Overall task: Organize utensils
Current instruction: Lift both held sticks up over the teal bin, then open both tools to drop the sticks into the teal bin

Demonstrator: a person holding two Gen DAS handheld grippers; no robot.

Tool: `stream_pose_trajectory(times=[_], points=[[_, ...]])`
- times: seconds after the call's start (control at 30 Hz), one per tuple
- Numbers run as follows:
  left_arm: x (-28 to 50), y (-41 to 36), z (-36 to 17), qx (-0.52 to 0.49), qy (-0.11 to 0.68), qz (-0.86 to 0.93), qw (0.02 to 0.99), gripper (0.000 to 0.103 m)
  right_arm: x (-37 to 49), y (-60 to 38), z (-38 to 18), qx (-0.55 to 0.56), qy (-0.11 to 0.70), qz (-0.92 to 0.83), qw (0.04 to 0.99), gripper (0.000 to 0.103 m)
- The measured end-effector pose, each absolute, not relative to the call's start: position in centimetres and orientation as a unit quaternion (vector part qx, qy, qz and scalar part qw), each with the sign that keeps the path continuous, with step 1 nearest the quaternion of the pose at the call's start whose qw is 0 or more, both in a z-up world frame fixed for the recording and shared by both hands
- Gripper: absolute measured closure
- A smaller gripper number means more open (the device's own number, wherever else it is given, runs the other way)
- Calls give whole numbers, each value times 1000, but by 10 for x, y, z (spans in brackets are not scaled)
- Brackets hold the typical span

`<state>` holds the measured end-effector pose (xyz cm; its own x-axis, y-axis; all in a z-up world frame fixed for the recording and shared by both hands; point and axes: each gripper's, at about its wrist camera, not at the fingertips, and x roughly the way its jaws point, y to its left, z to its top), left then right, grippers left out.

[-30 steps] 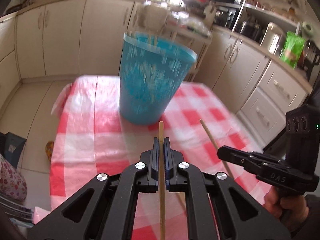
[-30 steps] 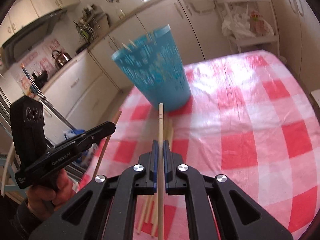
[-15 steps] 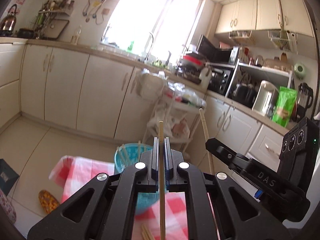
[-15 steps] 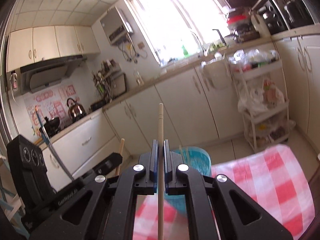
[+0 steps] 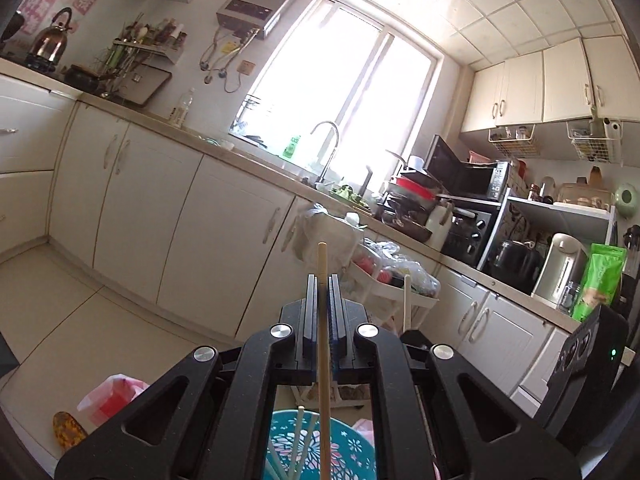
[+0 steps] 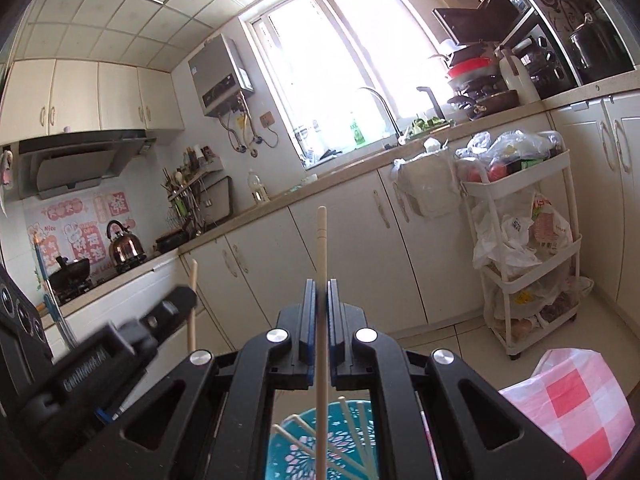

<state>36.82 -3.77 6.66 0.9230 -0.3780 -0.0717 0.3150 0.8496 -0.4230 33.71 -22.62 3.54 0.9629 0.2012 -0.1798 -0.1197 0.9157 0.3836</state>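
My left gripper is shut on a wooden chopstick that stands upright between its pads. My right gripper is shut on a second wooden chopstick, also upright. Both are held above the blue patterned cup, which shows low between the jaws with several chopsticks in it. The cup also shows in the right wrist view. The right gripper's chopstick shows to the right in the left wrist view. The left gripper with its chopstick shows at the left in the right wrist view.
The red and white checked tablecloth shows at the lower right, with its corner at the lower left of the other view. White kitchen cabinets, a sink counter and a white trolley stand beyond.
Both grippers have tilted up from looking down at the table to looking across the kitchen. The cup has dropped to the bottom of both views. Both still hold their chopsticks.
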Motion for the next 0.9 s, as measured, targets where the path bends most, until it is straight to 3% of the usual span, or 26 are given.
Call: stream_pose_trajectory(times=[0.47,0.57,0.67,0.77,0.83,0.9], points=[[381,-48,-2,-183,119,-135,967,98,337,-218,-24,162,168,84,969,96],[374,-46,-7,-171,131,-133,967,98,328,-220,-27,161,174,84,968,81],[367,-46,-6,-161,143,-136,967,97,319,-223,-24,159,178,86,967,78],[350,-41,-4,-161,150,-130,967,91,304,-231,-19,168,178,82,966,71],[335,-35,-6,-165,154,-122,967,74,287,-237,-15,172,176,79,966,66],[311,-26,-13,-173,160,-108,966,66,270,-241,-16,172,185,75,965,59]])
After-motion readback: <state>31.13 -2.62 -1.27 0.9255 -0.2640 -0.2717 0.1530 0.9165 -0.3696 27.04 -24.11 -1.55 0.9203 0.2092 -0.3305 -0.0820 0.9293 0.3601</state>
